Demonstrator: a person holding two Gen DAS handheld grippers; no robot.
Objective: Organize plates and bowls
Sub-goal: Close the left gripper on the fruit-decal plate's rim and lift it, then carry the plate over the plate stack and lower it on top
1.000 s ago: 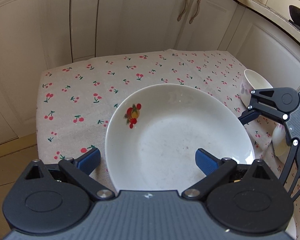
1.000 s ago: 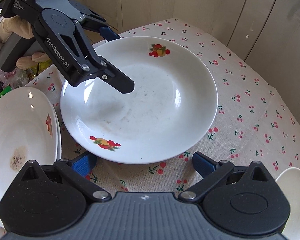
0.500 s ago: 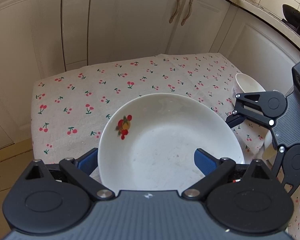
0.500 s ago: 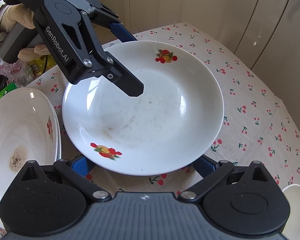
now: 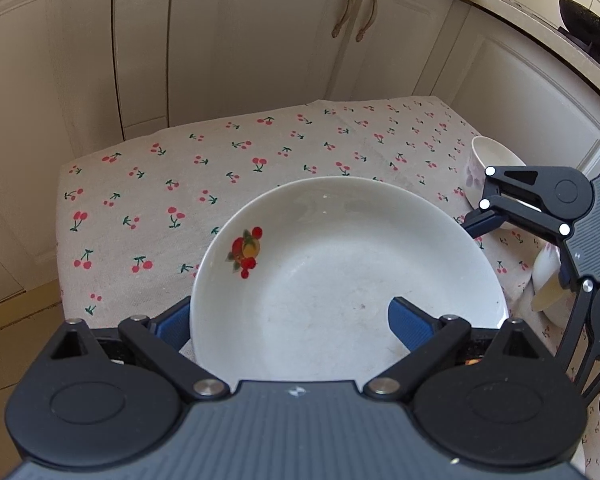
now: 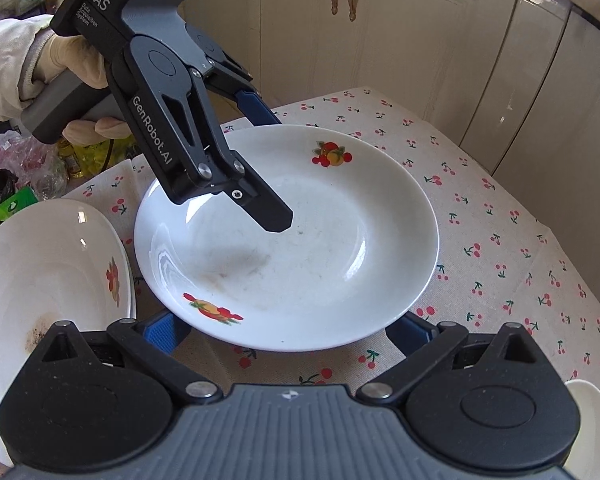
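A white deep plate (image 5: 340,272) with fruit prints is held up above the cherry-print tablecloth (image 5: 220,168). It also shows in the right wrist view (image 6: 300,240). My left gripper (image 5: 288,320) is shut on the plate's near rim, one finger over it and one under. In the right wrist view the left gripper (image 6: 260,160) clamps the plate's far-left rim. My right gripper (image 6: 288,332) is open, its fingers spread below the plate's near edge, not touching it. A second white plate (image 6: 48,280) with a brown stain lies at the left.
A small white bowl (image 5: 488,160) stands at the table's right side, behind the right gripper's finger. Another white bowl (image 6: 592,424) sits at the lower right. Cream cabinet doors (image 5: 260,40) stand beyond the table. Bags and clutter (image 6: 20,168) lie at the left.
My left gripper has lifted the plate off the cloth and drawn it nearer. My right gripper stays open beneath its near edge.
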